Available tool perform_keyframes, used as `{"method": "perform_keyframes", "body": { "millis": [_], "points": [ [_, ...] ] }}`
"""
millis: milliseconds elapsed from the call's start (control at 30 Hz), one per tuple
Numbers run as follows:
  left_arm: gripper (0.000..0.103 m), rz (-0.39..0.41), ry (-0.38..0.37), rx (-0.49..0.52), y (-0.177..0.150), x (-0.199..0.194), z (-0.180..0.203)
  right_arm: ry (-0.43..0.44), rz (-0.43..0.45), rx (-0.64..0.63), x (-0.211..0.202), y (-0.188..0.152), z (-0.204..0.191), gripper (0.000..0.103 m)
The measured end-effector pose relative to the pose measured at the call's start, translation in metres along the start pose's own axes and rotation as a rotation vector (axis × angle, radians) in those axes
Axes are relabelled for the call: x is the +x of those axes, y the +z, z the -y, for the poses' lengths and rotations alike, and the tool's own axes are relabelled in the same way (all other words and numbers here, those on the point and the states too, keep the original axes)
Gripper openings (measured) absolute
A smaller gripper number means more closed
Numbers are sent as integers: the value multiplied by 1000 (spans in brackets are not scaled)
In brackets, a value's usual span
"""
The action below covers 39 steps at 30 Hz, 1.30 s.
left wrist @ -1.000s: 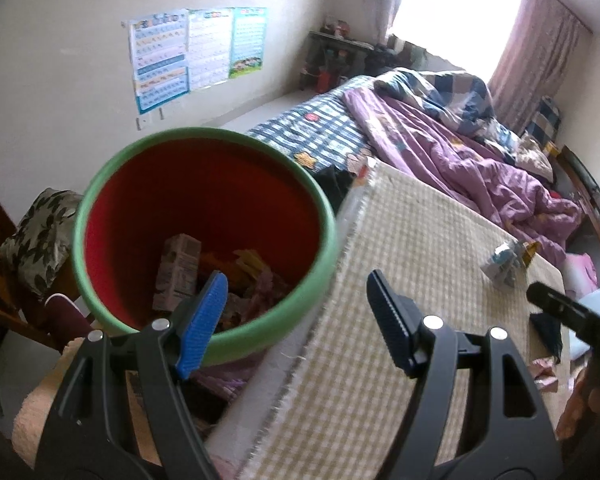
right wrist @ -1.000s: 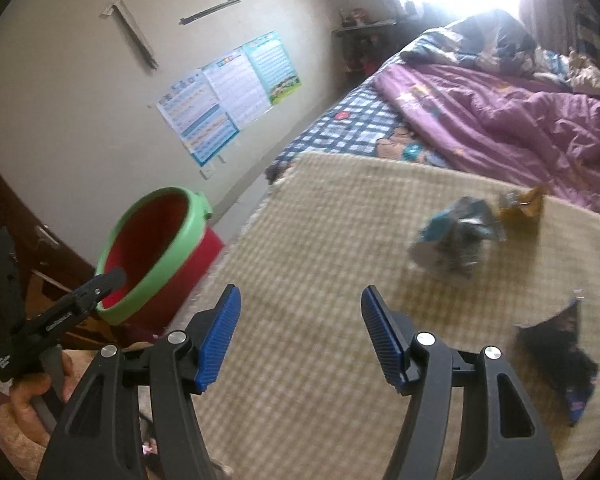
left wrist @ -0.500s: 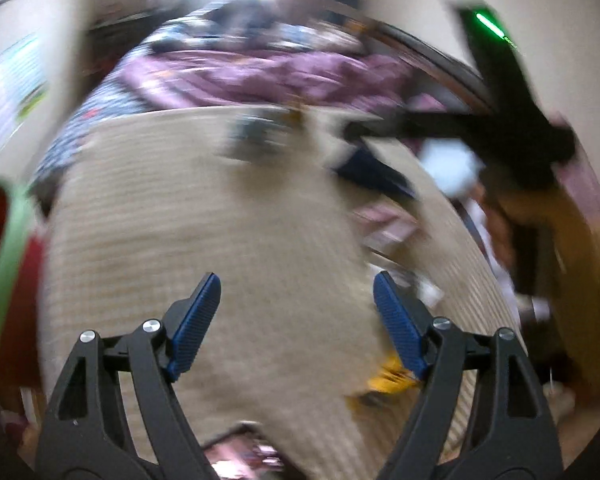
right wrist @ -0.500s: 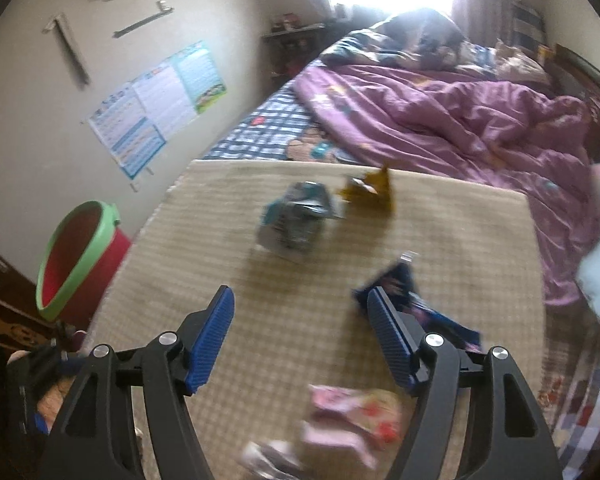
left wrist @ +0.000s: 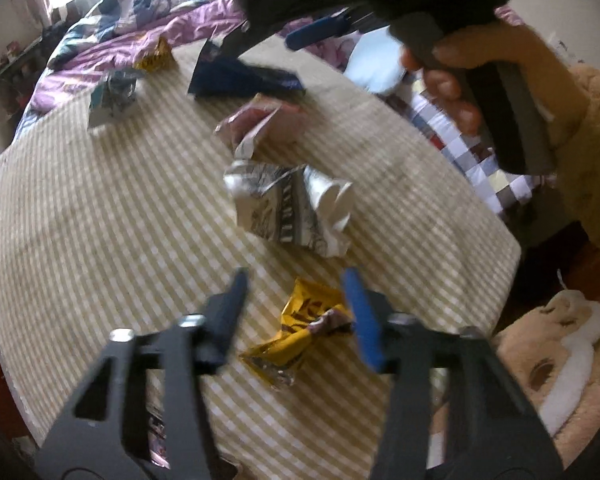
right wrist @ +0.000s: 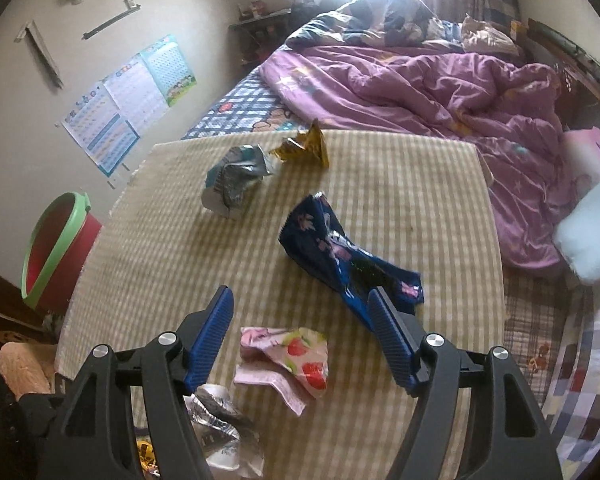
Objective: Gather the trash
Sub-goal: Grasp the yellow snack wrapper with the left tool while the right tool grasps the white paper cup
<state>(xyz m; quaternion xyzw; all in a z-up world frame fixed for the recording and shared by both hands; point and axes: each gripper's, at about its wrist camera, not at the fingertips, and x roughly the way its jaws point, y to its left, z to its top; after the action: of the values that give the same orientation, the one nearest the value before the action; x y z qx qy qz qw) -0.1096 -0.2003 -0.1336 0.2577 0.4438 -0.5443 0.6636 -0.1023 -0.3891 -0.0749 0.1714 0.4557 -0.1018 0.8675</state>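
Yellow and crumpled, a snack wrapper point(left wrist: 300, 332) is lying on the checked mat point(left wrist: 100, 220), its long axis running diagonally between the spread fingers of the left gripper point(left wrist: 296, 316), which is hovering wide open. Farther along the mat, the right gripper point(right wrist: 301, 334) is hanging open over a pink strawberry wrapper point(right wrist: 288, 360), beside a dark blue wrapper point(right wrist: 331, 248) stretching diagonally.

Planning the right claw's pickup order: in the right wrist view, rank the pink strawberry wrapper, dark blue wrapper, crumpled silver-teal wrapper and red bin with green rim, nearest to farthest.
1. Pink strawberry wrapper, between the right claw's fingers.
2. Dark blue wrapper, ahead, right.
3. Crumpled silver-teal wrapper, ahead, left.
4. Red bin with green rim, off the mat, far left.
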Motion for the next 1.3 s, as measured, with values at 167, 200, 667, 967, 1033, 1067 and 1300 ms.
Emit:
{"method": "perform_keyframes", "body": {
  "millis": [167, 200, 667, 967, 1033, 1067, 1300],
  "points": [
    [10, 62, 44, -57, 1, -12, -17, 18, -3, -18, -2, -2, -5, 68],
    [9, 97, 76, -86, 2, -19, -25, 24, -2, -26, -3, -3, -6, 68],
    [17, 196, 296, -687, -42, -63, -156, 141, -258, -326, 13, -61, -51, 68],
    [47, 204, 169, -462, -13, -47, -108, 188, -268, -286, 25, -58, -58, 42],
    [49, 206, 121, -400, -8, -44, -96, 193, -195, -232, 15, -42, -53, 42],
    [57, 206, 100, -377, -7, -43, -91, 188, -165, -211, 11, -36, -50, 42],
    [67, 98, -70, -129, -4, -20, -38, 139, -36, -28, 0, -1, -18, 43]
  ]
}}
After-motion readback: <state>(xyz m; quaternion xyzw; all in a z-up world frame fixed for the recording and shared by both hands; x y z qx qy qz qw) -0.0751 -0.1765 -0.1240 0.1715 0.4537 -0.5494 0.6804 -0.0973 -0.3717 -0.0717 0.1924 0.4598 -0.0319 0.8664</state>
